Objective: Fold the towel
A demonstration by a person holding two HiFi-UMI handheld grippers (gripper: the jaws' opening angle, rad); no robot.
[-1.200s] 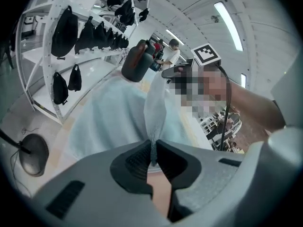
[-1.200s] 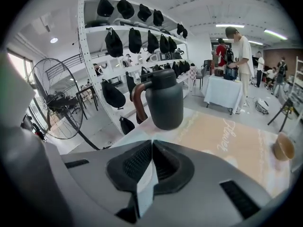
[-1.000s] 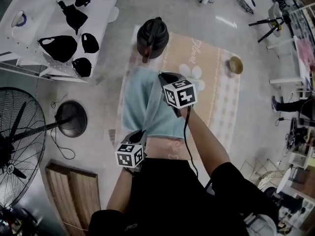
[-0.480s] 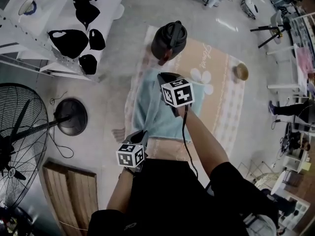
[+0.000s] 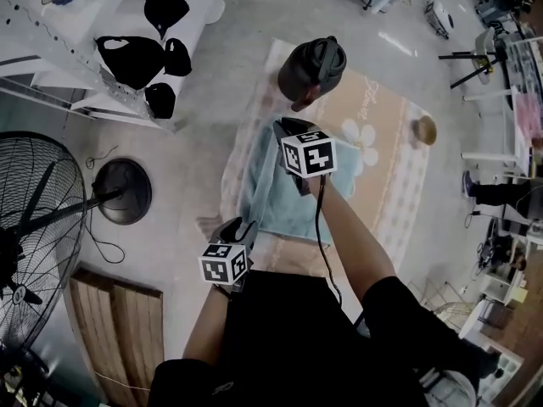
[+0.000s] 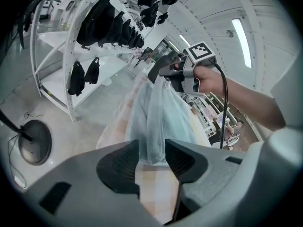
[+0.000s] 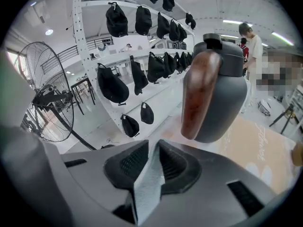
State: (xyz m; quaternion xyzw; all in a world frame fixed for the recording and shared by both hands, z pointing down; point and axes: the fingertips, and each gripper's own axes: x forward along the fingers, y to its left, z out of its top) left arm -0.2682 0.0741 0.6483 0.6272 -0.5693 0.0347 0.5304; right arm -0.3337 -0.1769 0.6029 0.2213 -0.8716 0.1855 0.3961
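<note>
Where terry towel (image 5: 273, 203) drapes, soft, creased.

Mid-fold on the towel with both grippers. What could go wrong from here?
The left gripper has just been opening with the towel edge between its jaws; that end may drop crooked.
The right gripper, also just opening slightly, pinches a corner near the kettle and could knock it.
</note>
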